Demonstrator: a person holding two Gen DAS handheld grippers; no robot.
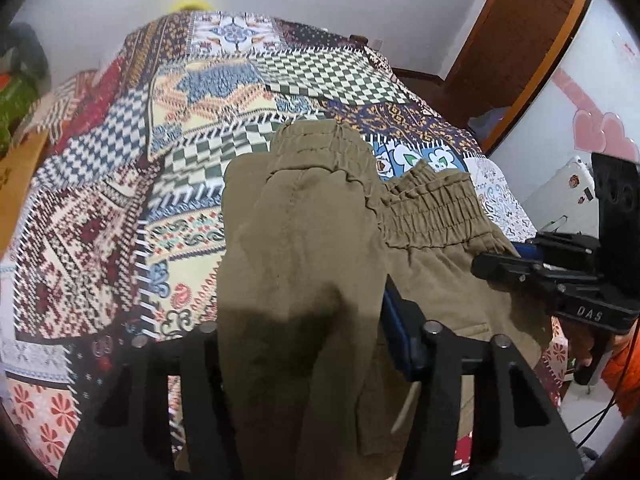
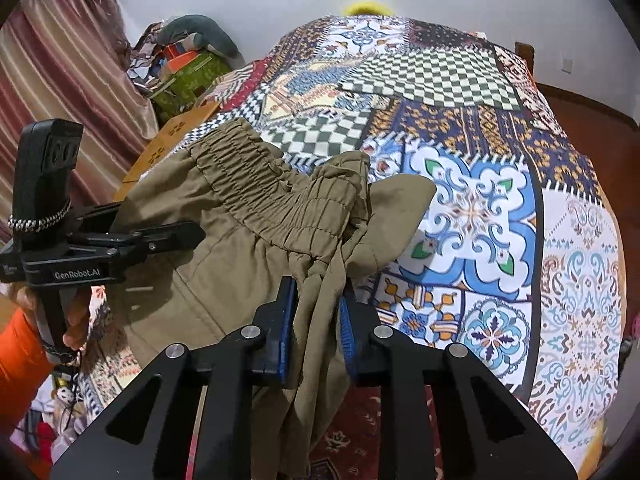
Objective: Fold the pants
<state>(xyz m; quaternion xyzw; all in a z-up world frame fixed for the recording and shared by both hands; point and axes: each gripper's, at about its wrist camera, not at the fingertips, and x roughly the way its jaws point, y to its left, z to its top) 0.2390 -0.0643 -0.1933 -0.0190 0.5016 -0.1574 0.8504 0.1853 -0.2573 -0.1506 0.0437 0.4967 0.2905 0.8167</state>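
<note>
Both grippers have the olive pants point(image 2: 240, 216) up off the bed, held by the elastic waistband, with the fabric hanging down over the patchwork bedspread point(image 2: 500, 208). The right gripper point(image 2: 316, 320) is pinched tight on a bunched fold of the waist, cloth squeezed between its 2 blue pads point(image 2: 286, 332). The left gripper point(image 1: 320, 344) is mostly buried under draped fabric, though seen from the other side its fingers look clamped on the waistband edge.
</note>
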